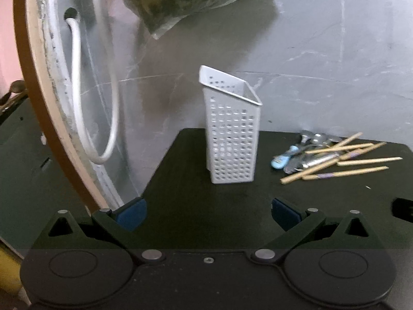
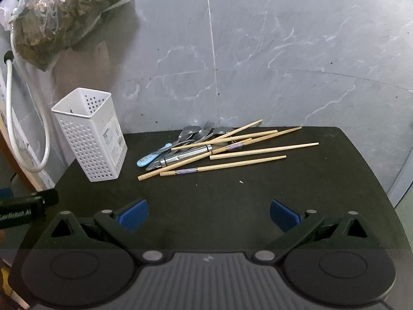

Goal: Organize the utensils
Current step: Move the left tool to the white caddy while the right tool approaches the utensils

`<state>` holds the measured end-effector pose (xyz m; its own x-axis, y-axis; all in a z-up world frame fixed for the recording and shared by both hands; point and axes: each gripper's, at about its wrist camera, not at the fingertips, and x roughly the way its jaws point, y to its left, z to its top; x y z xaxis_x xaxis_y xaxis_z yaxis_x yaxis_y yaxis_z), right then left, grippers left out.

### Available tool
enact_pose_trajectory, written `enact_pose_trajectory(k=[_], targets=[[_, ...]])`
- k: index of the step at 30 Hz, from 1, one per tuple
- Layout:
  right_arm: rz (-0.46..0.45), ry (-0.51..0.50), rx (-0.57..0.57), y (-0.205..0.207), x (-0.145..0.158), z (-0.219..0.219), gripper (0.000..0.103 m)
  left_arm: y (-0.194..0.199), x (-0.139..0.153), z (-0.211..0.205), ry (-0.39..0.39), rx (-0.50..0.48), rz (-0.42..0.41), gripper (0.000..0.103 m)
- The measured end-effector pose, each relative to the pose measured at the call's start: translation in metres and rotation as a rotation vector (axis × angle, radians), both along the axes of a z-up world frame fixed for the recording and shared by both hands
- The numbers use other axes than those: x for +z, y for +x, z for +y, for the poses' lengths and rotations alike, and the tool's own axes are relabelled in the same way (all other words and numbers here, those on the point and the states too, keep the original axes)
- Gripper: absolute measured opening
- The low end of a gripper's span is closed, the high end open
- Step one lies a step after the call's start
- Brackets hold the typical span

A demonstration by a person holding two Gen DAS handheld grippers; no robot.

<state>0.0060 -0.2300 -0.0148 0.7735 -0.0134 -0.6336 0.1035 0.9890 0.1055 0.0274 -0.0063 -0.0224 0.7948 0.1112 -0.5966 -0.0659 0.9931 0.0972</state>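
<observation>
A white perforated utensil holder (image 1: 231,139) stands upright on the black table (image 1: 196,206); it also shows in the right wrist view (image 2: 90,139) at the left. A pile of utensils lies to its right: several wooden chopsticks (image 2: 232,152), metal spoons and a fork (image 2: 201,131), a blue-handled utensil (image 2: 152,156) and a steel tool (image 2: 183,156). The pile also shows in the left wrist view (image 1: 333,157). My left gripper (image 1: 207,213) is open and empty in front of the holder. My right gripper (image 2: 208,215) is open and empty in front of the pile.
A grey marble wall (image 2: 284,51) stands behind the table. A plastic bag of dried greens (image 2: 59,13) hangs at the upper left. A white hose (image 1: 80,98) loops down the left wall beside a wooden frame (image 1: 31,98). The left gripper's body (image 2: 23,206) shows at the left edge.
</observation>
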Motion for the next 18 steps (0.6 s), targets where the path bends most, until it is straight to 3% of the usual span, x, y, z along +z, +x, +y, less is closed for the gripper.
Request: enact_pose_trajectory(k=[5,12,18], targets=[[-0.005,0.014,0.002,0.015,-0.001,-0.013,0.103,0.030,-0.005,-0.001,0.034,0.055,-0.077,0.102],[0.036,-0.015,-0.023,0.022,-0.002,-0.012,0.103,0.086,-0.016,-0.016,0.030,0.039,-0.163,0.102],[0.072,-0.036,-0.113,0.016,-0.006,-0.004,0.103,0.119,-0.028,-0.020,0.055,-0.018,-0.194,0.102]])
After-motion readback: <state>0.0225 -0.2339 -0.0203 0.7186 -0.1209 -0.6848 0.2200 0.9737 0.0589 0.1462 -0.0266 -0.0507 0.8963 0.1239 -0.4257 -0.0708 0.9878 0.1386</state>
